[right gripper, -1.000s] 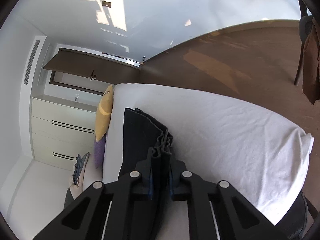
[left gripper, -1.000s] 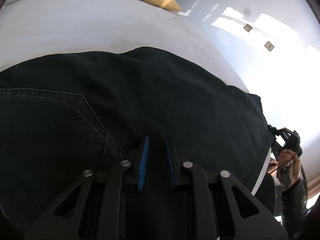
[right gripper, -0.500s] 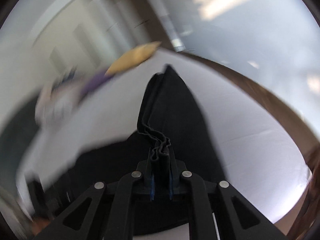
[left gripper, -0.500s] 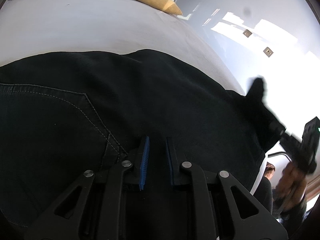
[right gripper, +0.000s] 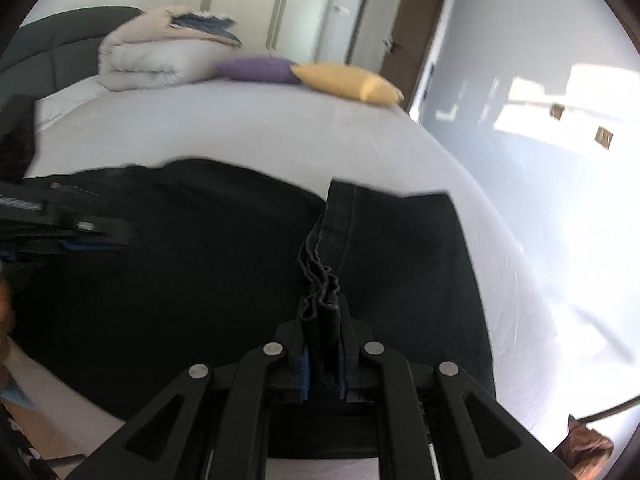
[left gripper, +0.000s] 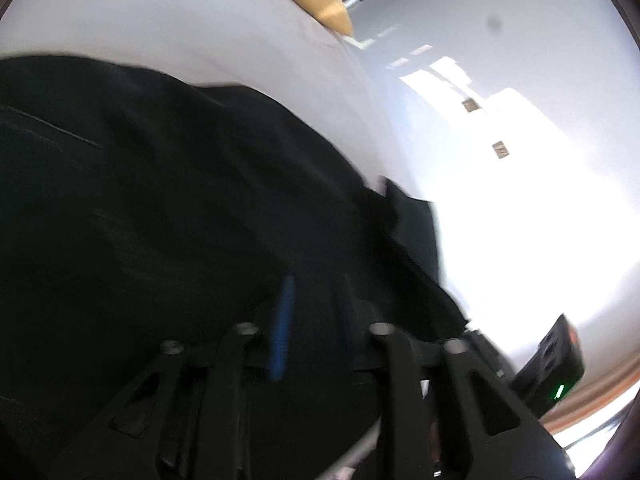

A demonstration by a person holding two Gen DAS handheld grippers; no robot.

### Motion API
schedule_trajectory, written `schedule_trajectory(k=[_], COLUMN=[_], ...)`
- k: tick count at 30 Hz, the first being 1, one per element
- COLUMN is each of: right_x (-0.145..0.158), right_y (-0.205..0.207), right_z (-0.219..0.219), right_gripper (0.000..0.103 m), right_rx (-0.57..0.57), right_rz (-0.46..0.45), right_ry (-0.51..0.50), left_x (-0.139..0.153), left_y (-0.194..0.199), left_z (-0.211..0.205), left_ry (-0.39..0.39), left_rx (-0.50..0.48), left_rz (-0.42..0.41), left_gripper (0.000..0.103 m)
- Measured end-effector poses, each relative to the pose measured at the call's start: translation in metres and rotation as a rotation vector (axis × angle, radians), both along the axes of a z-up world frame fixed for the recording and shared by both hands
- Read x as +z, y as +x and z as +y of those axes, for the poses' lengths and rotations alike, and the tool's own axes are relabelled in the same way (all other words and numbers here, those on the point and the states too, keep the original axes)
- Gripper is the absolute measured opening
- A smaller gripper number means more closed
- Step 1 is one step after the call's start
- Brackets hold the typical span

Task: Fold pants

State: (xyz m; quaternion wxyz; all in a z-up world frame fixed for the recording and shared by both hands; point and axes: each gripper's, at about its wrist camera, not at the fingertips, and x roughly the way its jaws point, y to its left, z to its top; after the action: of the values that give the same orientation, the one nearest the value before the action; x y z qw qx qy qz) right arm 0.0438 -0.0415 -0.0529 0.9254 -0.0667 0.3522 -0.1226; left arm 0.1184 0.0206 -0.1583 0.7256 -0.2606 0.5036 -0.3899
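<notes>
Black pants [right gripper: 200, 240] lie spread across the white bed [right gripper: 240, 120]. My right gripper [right gripper: 323, 308] is shut on the bunched hem of a leg, and that leg end [right gripper: 400, 240] is doubled back over the rest of the pants. In the left wrist view the pants [left gripper: 160, 200] fill the lower left. My left gripper [left gripper: 316, 284] sits low over them with its jaws opening; dark cloth shows in the gap and the pads stand apart from it. The left gripper [right gripper: 80, 240] also shows at the left edge of the right wrist view, and the right gripper's body [left gripper: 552, 360] at the lower right of the left one.
A folded duvet [right gripper: 160, 56], a purple pillow [right gripper: 256, 68] and a yellow pillow [right gripper: 348, 80] lie at the head of the bed by a dark headboard [right gripper: 60, 48]. A brown door [right gripper: 412, 20] and a sunlit wall are to the right. The bed's edge runs along the right.
The right gripper rolled and swung across the bed, carrying the leg end over the pants toward the left gripper. The left gripper tilted and its jaws have come apart.
</notes>
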Motion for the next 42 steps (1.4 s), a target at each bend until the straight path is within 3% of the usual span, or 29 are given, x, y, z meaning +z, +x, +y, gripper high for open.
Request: schedule_trajectory(k=[1, 3, 6, 11, 12, 14, 16, 19, 22, 36, 38, 42], right_x=[0.002, 0.008, 0.008, 0.004, 0.003, 0.001, 0.000, 0.002, 0.002, -0.015, -0.024, -0.023], right_y=[-0.001, -0.002, 0.000, -0.007, -0.008, -0.010, -0.009, -0.007, -0.008, 0.006, 0.008, 0.000], right_z=[0.007, 0.026, 0.052, 0.085, 0.092, 0.105, 0.115, 0.127, 0.135, 0.147, 0.147, 0.132], right_gripper=[0.011, 0.011, 0.011, 0.011, 0.011, 0.011, 0.011, 0.011, 0.011, 0.012, 0.016, 0.028], right_rx=[0.016, 0.053, 0.105, 0.192, 0.213, 0.244, 0.266, 0.298, 0.328, 0.424, 0.425, 0.414], right_rz=[-0.005, -0.008, 0.002, 0.014, 0.017, 0.022, 0.027, 0.035, 0.044, 0.124, 0.172, 0.164], right_ry=[-0.009, -0.022, -0.049, -0.050, -0.055, -0.065, -0.068, -0.073, -0.073, -0.086, -0.057, 0.028], left_x=[0.001, 0.006, 0.007, -0.001, -0.002, -0.002, -0.005, -0.005, 0.002, -0.002, -0.009, 0.001], left_y=[-0.001, -0.004, -0.003, 0.005, 0.006, 0.009, 0.014, 0.024, 0.034, 0.077, 0.076, 0.065], left_z=[-0.002, -0.001, -0.003, -0.002, -0.002, 0.000, 0.003, 0.016, 0.032, 0.079, 0.084, 0.086], left_ry=[-0.040, -0.112, -0.129, -0.080, -0.069, -0.034, 0.007, 0.059, 0.098, 0.266, 0.270, 0.319], left_rx=[-0.005, 0.000, -0.008, -0.002, -0.008, -0.014, -0.032, -0.037, -0.042, -0.048, -0.049, -0.026], left_rz=[0.022, 0.029, 0.070, 0.114, 0.118, 0.111, 0.117, 0.100, 0.057, -0.035, -0.031, -0.092], left_gripper=[0.074, 0.088, 0.093, 0.093, 0.091, 0.075, 0.028, 0.015, 0.010, 0.011, 0.012, 0.019])
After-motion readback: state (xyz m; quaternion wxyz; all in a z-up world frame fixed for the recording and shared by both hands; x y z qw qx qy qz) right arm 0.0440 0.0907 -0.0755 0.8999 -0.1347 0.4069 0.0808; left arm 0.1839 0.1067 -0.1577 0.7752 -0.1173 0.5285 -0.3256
